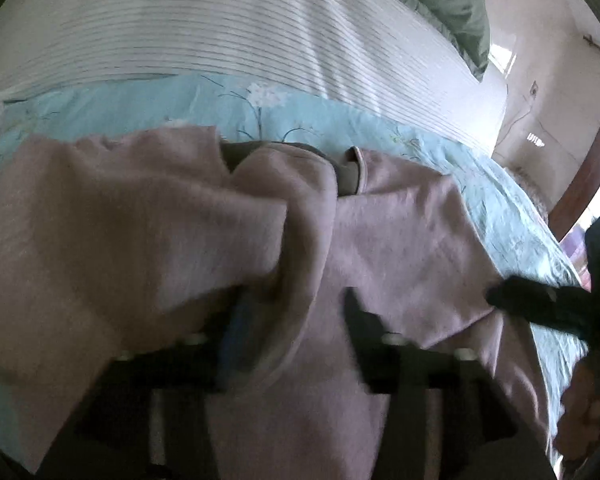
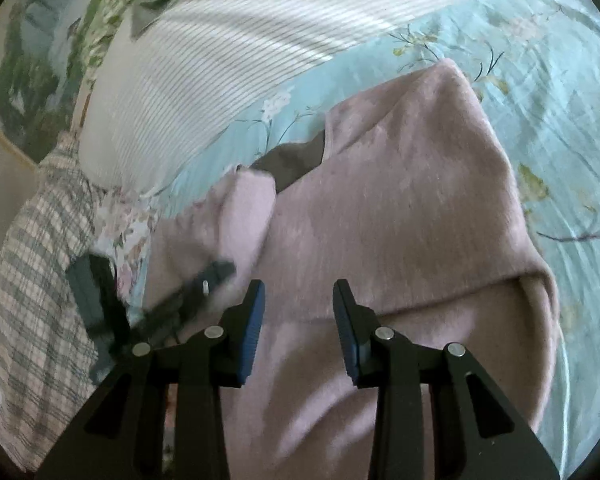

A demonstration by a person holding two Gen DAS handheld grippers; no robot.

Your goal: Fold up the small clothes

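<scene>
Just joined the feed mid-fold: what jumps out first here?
A pink sweater fills the middle of both views, spread on a light blue floral sheet. The right gripper hangs open over it. The left gripper has a pink fold draped between its fingers.

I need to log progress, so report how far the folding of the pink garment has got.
Done: the pink sweater lies on the blue floral sheet with its right side apparently turned in. In hand: the left gripper has pink cloth between its fingers and draped over one finger; whether it pinches is unclear. The right gripper is open above the sweater. Left: finishing the left-side fold and folding the body.
</scene>
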